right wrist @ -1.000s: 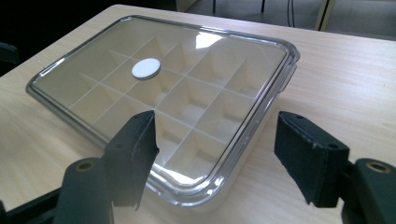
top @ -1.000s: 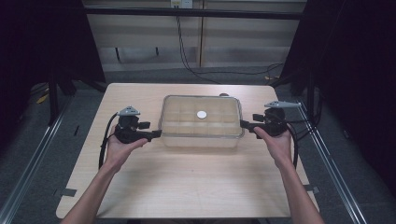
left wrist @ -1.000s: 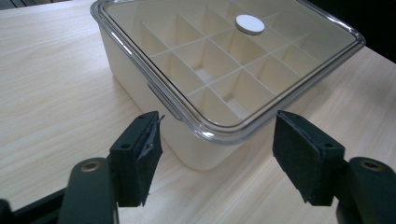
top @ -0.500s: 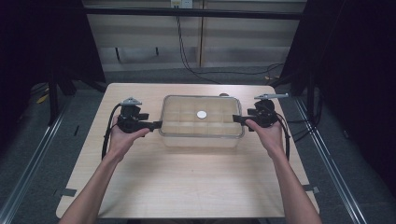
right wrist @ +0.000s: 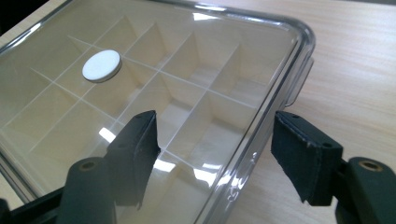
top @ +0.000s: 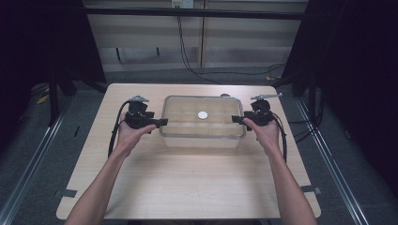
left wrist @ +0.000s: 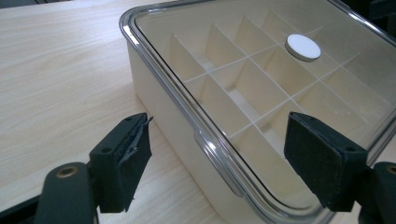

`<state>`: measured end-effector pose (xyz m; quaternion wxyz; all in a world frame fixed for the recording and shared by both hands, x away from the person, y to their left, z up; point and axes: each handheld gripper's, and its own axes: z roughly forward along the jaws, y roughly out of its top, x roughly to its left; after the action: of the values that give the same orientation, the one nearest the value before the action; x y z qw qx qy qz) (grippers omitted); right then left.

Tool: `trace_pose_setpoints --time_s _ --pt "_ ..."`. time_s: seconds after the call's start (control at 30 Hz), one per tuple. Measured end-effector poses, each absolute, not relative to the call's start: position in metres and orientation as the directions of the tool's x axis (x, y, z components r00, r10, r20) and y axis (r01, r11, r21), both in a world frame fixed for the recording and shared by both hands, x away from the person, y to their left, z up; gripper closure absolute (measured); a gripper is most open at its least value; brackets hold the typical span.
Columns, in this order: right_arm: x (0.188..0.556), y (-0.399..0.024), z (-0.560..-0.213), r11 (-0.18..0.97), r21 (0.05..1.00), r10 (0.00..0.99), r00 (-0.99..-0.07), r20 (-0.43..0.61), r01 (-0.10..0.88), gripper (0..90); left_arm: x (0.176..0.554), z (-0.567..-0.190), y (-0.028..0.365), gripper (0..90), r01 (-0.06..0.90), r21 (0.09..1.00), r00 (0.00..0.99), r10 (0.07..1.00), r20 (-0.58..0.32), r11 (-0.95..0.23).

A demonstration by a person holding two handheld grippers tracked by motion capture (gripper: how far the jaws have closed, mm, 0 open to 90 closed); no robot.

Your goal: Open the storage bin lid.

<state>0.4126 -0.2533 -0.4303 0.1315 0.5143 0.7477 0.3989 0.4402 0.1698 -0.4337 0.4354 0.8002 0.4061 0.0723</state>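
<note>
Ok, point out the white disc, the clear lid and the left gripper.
white disc (left wrist: 303, 47), left gripper view, its top face.
clear lid (right wrist: 280, 79), right gripper view, its rim.
left gripper (top: 162, 122), high view, between fingertips.

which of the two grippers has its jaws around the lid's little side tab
The left gripper: the tab lies between its open jaws. The right gripper straddles plain lid edge.

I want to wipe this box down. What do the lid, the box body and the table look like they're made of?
Lid: clear glossy plastic, probably; the dividers show through it and it glints. Box body: opaque cream plastic, matte by the look. Table: pale wood or wood-look laminate, with a visible grain pattern.
</note>
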Motion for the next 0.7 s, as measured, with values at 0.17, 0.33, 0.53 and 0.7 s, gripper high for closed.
trace_pose_setpoints --time_s 0.17,0.33,0.53,0.7 --pt "0.417 -0.251 -0.436 0.133 0.740 0.880 -0.422 0.218 0.659 25.7 0.446 -0.440 0.162 21.6 0.598 0.744 0.664 0.704 -0.253 -0.297" --pt "0.421 -0.251 -0.439 0.120 0.734 0.884 -0.408 0.227 0.669 24.4 0.448 -0.443 0.157 21.3 0.598 0.744 0.671 0.694 -0.260 -0.300" --pt "0.423 -0.251 -0.441 0.111 0.721 0.877 -0.408 0.253 0.684 21.7 0.450 -0.445 0.154 21.0 0.602 0.741 0.672 0.690 -0.269 -0.298" --pt "0.424 -0.249 -0.443 0.110 0.714 0.879 -0.404 0.255 0.691 18.7 0.454 -0.448 0.151 20.5 0.611 0.731 0.674 0.685 -0.278 -0.303"
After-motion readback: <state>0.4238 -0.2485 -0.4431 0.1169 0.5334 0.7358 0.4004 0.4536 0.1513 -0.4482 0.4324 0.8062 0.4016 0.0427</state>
